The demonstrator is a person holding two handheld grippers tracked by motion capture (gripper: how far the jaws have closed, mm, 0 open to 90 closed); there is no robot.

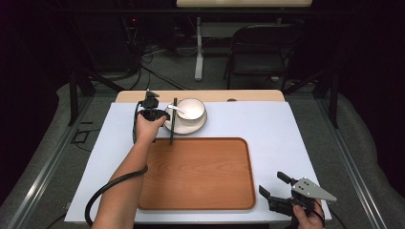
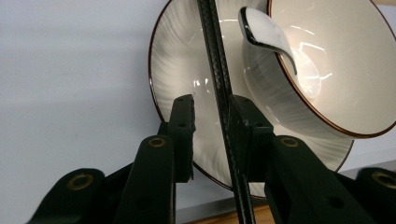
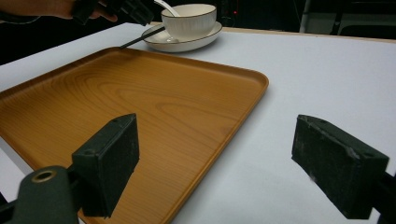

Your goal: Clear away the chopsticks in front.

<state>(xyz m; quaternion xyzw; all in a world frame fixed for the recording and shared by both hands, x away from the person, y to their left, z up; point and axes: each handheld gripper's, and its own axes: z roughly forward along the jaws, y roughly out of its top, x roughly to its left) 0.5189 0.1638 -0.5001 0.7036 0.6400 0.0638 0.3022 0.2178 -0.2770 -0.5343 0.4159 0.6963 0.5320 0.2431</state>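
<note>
A white bowl [image 1: 192, 109] with a white spoon [image 1: 175, 109] in it stands on a brown-rimmed saucer [image 1: 198, 128] at the far side of the table. A pair of black chopsticks [image 1: 172, 125] leans across the saucer's left rim. My left gripper [image 1: 166, 114] is at that rim. In the left gripper view the chopsticks [image 2: 219, 84] run between its jaws, against the right pad [image 2: 243, 121], with a gap to the left pad [image 2: 183, 116]; the spoon [image 2: 266, 32] rests on the bowl [image 2: 336, 70]. My right gripper [image 1: 271, 182] stands open and empty near the front right corner.
A wooden tray [image 1: 200, 174] lies bare in the middle of the white mat [image 1: 267, 124], just in front of the saucer. In the right gripper view the tray's corner [image 3: 252, 79] lies ahead and to the left of the open jaws. A folding chair [image 1: 258, 52] stands beyond the table.
</note>
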